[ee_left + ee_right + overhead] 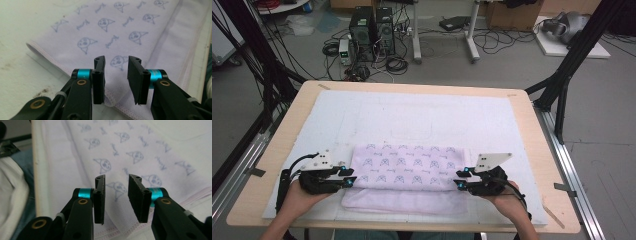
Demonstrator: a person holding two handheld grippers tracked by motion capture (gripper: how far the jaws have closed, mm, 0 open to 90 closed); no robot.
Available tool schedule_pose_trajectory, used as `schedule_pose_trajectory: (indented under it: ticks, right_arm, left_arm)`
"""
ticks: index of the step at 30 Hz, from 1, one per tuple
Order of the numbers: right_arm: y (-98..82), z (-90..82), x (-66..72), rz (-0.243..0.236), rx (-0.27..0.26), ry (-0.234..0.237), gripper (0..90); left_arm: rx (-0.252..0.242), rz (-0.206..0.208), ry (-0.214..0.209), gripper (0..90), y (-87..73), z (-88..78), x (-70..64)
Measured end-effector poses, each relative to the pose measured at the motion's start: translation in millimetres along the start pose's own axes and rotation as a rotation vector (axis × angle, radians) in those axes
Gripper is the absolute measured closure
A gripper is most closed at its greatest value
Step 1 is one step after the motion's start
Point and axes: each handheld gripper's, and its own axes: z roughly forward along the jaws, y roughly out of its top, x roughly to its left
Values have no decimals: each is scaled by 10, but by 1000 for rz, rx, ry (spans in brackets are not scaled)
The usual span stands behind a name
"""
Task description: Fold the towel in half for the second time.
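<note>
Nearest the table's (257,200) front edge: two hands, a gripper in each, one at either end of a folded towel (409,177). Left gripper (348,177) at the towel's left end, right gripper (460,180) at its right end, both pointing inward. Jaws of each parted with a clear gap, nothing pinched; in the left gripper view (116,75) and the right gripper view (116,195) just printed cloth seen through the gap, pads off the fabric.

Towel lying flat on the white mat (422,117), toward the front half, folded into a long band: printed layer on top, a plain pale strip showing along the near side.

Probably the moment between folds, with the next grip to be chosen. For a neat fold: take both ends at matching spots, catching every layer of the stitched edge (53,62) rather than the top sheet alone; close firmly before lifting; raise both ends together and level, keeping the cloth taut enough not to sag in the middle; lay edge onto edge squarely.

Farther off: bare mat, then the table's far rim, then floor with computer towers (372,32) and loose cables.
</note>
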Motion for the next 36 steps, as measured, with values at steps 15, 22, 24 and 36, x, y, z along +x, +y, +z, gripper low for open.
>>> schedule_pose_trajectory:
  ticks: [15, 22, 24, 36]
  right_arm:
    - [-80, 166, -39, 20, 3, 13, 862]
    - [141, -293, 98, -48, -89, 62, 862]
    - [133, -356, 171, -66, -69, 155, 828]
    - [75, -29, -274, 46, -16, -14, 567]
  left_arm:
    - [-34, 10, 23, 879, 8, -74, -17]
    - [-64, 58, 15, 880, 142, -390, -181]
    - [-43, 61, -57, 873, 86, -427, -264]
    - [-67, 2, 21, 594, 125, -132, 15]
